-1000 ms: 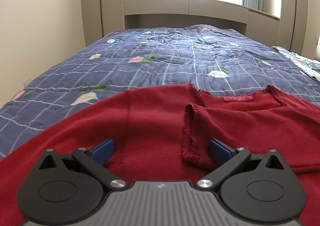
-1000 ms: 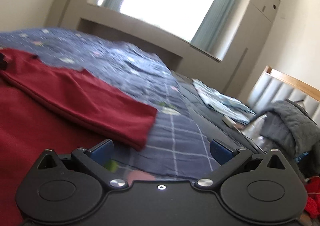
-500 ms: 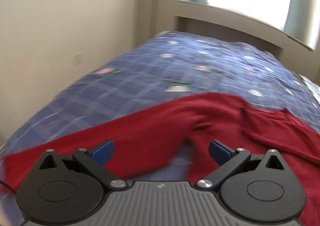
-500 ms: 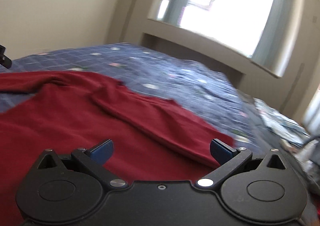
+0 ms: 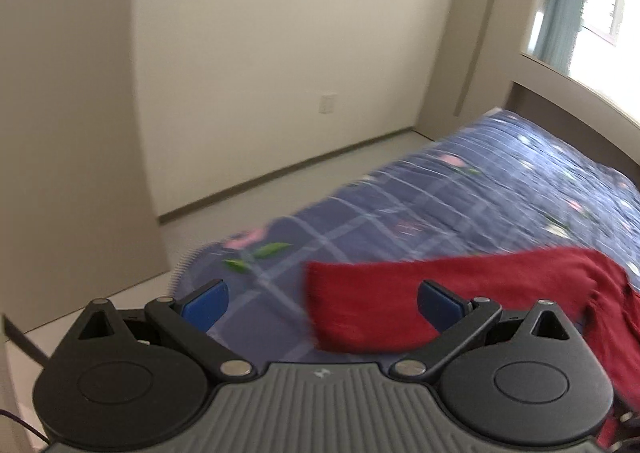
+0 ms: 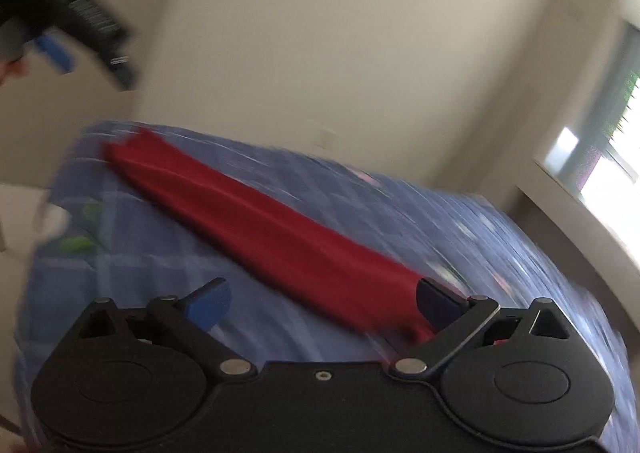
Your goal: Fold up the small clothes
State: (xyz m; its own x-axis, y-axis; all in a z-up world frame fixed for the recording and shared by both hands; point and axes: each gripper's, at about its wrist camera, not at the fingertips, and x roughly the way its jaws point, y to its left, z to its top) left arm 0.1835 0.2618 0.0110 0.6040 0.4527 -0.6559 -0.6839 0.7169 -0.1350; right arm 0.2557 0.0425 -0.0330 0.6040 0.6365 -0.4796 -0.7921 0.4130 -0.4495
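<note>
Folding stage: early, by my judgement; nothing gripped.
Left gripper (image 5: 320, 303): jaws released, above sleeve end.
Right gripper (image 6: 322, 303): jaws released.
Red sweater (image 5: 460, 293): sleeve stretched across the quilted bed (image 5: 480, 205), unfolded.

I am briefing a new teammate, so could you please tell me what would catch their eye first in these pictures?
The red sweater sleeve stands out, stretched across the blue floral quilt near the bed's corner. The open left gripper hovers over its cuff end, while the open right gripper sits over the sleeve further along.
</note>
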